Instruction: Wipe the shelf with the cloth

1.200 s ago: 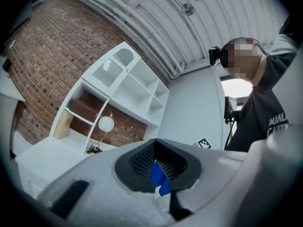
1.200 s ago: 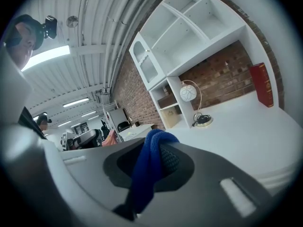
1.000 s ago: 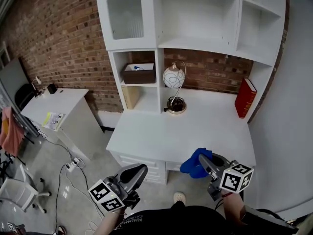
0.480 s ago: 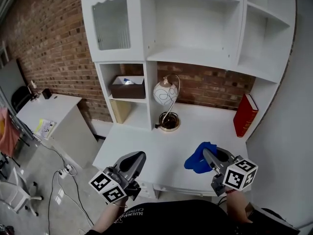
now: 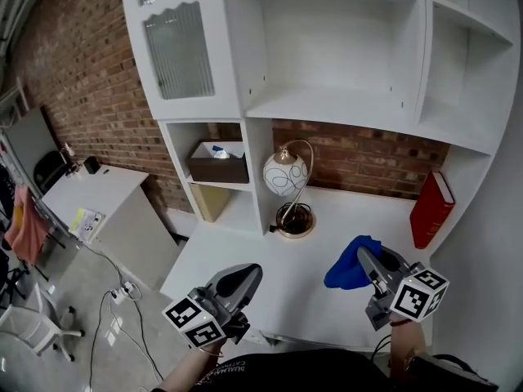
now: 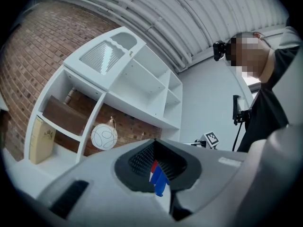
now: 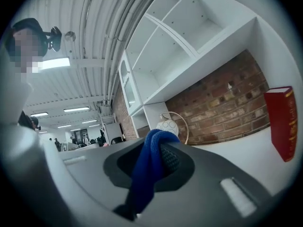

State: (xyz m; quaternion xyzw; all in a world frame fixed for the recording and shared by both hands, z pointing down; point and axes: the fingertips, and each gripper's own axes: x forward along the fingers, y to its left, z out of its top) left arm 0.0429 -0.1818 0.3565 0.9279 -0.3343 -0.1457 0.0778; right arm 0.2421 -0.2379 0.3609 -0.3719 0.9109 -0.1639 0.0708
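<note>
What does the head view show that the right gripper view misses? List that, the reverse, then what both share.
Head view only: the left gripper, the brown box on its shelf, the floor power strip. Right gripper view only: ceiling lights and pipes. Both: the blue cloth clamped in the right gripper, red book, globe lamp, brick wall.

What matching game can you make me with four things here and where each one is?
Things:
1 blue cloth
2 red book
3 round lamp
4 brown box

Places:
A on a small shelf, left of the lamp
B pinched in the right gripper
C standing at the right end of the desk
D on the desk, near its middle

Pairs: 1-B, 2-C, 3-D, 4-A
</note>
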